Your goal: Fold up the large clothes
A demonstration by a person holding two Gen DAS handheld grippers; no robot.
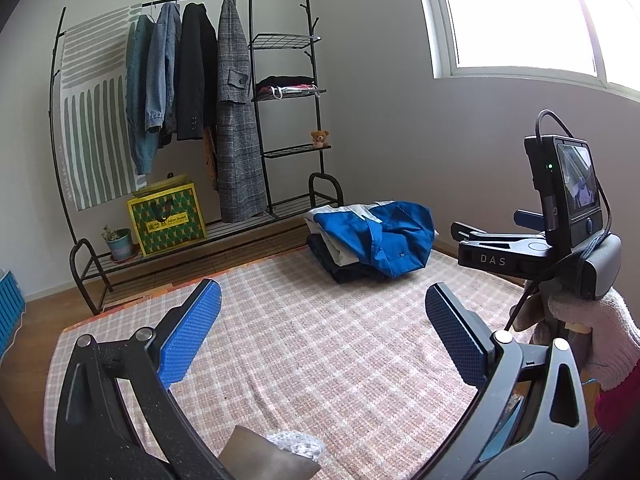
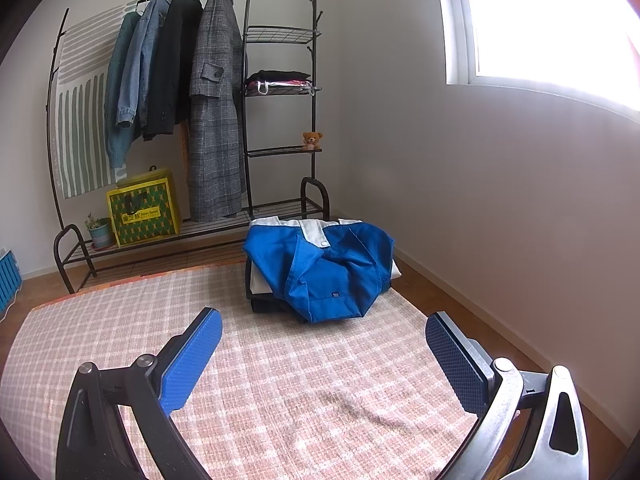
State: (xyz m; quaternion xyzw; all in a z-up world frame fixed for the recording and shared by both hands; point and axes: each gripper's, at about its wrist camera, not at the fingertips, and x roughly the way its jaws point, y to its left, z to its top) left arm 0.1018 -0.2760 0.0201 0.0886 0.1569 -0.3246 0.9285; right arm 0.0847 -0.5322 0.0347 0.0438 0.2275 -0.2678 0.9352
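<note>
"das" on right tongs point(image 1: 456, 232), jaws apart

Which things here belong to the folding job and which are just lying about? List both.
Job: blue garment on the folded stack, checked mat, left gripper and right gripper, both open and empty.
Lying about: clothes rack, teddy bear, yellow bag, potted plant.

Daylight floods in from the window point(image 1: 532, 16), blown out to white glare. Both views stay sharp (edges bow and darken heavily).

a home bedroom: coats on a clothes rack point(image 2: 160, 120), checked rug point(image 2: 300, 380)
</note>
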